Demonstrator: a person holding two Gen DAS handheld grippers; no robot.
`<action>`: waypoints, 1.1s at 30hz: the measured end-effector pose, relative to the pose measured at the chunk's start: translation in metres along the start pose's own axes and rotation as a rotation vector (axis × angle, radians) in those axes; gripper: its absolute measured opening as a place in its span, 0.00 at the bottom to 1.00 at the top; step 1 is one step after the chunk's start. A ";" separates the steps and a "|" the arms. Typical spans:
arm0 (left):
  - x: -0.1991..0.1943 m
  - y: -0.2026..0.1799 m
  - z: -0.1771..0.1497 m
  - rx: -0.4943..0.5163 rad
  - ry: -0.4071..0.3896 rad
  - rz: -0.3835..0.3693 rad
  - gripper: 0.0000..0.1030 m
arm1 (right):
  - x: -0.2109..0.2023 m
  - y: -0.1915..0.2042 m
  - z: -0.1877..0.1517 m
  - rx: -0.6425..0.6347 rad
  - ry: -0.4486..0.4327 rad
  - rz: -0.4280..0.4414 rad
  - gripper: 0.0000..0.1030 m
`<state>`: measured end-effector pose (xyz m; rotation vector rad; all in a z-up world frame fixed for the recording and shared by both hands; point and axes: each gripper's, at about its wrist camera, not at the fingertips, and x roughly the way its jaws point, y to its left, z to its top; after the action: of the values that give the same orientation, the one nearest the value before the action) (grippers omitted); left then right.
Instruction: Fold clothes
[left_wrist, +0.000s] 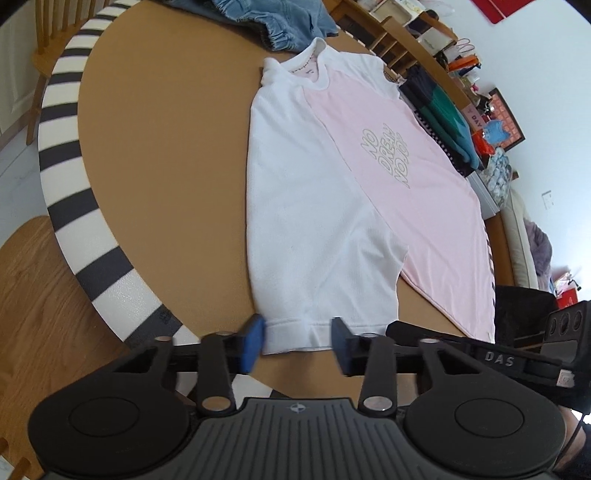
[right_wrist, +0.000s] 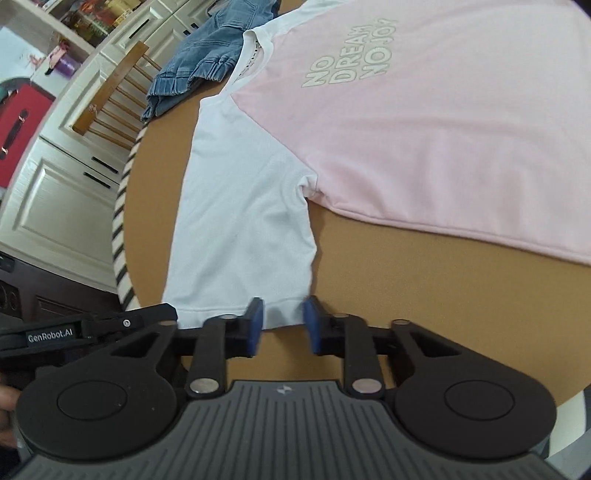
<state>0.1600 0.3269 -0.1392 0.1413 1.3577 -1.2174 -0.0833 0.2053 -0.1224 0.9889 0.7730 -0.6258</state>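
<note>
A pink T-shirt (left_wrist: 417, 192) with white sleeves and the print "NO DREAM NO JOY" lies flat on a round brown table (left_wrist: 166, 177). It also shows in the right wrist view (right_wrist: 424, 147). My left gripper (left_wrist: 297, 341) is open, its blue pads either side of the cuff of the white sleeve (left_wrist: 306, 236). My right gripper (right_wrist: 282, 321) is open at the same cuff of the sleeve (right_wrist: 243, 221), just right of the left gripper's finger. Neither holds the cloth.
Blue jeans (left_wrist: 280, 22) lie bunched at the table's far side, also in the right wrist view (right_wrist: 199, 62). Folded dark and green clothes (left_wrist: 439, 114) lie beside the shirt. The table has a striped rim (left_wrist: 70, 155). A wooden chair (right_wrist: 110, 99) and white cabinets (right_wrist: 55, 177) stand beyond.
</note>
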 end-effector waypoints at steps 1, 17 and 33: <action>0.001 0.001 -0.001 -0.006 0.007 0.004 0.19 | 0.001 0.002 -0.001 -0.011 -0.002 -0.007 0.13; -0.029 0.002 -0.001 0.022 0.014 0.003 0.04 | -0.023 0.021 0.002 -0.058 0.074 0.082 0.02; -0.003 -0.084 0.138 0.203 -0.055 0.040 0.04 | -0.041 -0.014 0.117 0.067 0.005 0.139 0.02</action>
<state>0.1910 0.1964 -0.0493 0.2752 1.1771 -1.3145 -0.0847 0.0994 -0.0571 1.0961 0.6848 -0.5311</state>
